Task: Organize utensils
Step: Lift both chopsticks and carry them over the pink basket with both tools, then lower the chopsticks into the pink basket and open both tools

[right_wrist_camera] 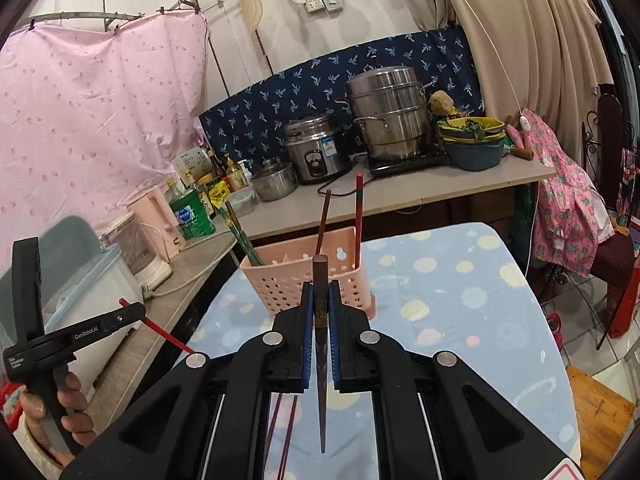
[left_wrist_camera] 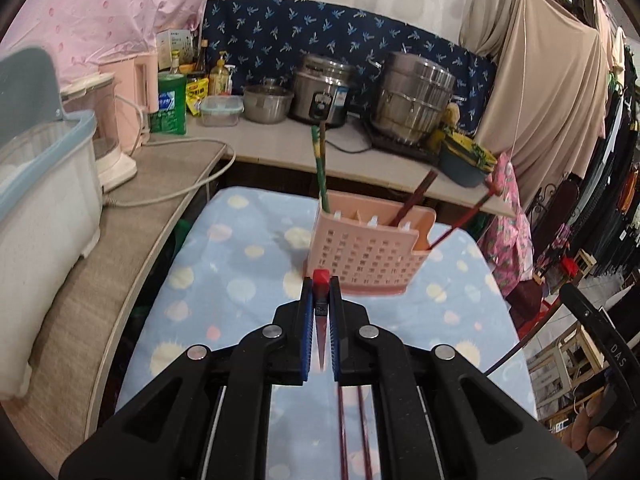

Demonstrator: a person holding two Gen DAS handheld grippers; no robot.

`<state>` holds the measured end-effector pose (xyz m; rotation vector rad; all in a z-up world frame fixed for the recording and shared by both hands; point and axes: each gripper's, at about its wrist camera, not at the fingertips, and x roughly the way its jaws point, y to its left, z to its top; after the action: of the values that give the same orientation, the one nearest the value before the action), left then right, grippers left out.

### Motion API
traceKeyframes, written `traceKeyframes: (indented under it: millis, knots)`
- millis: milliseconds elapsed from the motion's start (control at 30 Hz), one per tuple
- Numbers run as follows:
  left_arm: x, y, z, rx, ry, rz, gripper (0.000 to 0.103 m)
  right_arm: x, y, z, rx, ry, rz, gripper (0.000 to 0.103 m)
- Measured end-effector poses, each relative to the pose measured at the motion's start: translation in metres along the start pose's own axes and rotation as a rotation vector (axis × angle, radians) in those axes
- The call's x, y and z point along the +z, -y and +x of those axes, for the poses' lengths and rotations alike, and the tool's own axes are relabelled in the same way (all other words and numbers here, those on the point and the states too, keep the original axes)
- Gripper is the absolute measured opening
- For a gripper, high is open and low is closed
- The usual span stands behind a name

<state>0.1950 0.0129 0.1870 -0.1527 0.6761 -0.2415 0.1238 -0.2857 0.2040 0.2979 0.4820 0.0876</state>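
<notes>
Nearest, the left gripper point(left_wrist_camera: 321, 280) pinches a red chopstick point(left_wrist_camera: 320, 278); the right gripper point(right_wrist_camera: 320, 282) pinches a dark brown chopstick point(right_wrist_camera: 320, 280). Two more chopsticks point(left_wrist_camera: 352, 432) lie on the dotted blue tablecloth point(left_wrist_camera: 224, 264). Farther stands the pink utensil basket point(left_wrist_camera: 366, 252) holding upright chopsticks, then the counter point(left_wrist_camera: 280, 140) with steel pots point(left_wrist_camera: 412, 96).

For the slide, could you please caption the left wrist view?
Left gripper clamps a red-tipped chopstick before the pink utensil basket.

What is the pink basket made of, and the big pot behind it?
The pink basket looks like matte moulded plastic: thin walls full of neat square holes. The big pot looks like polished steel, silvery and shiny with reflections.
</notes>
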Motion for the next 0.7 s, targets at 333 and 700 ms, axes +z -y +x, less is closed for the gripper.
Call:
traceKeyframes:
  millis: [333,700]
  knots:
    - [0.079,0.02,-0.006,-0.026,0.15,0.002,0.007,0.069,-0.003,0.023,0.047,0.107,0.037,0.007]
    - [0.153,0.042,0.013,0.022,0.312,0.022,0.007,0.148,-0.013,0.064,0.057,0.236,0.051,0.007]
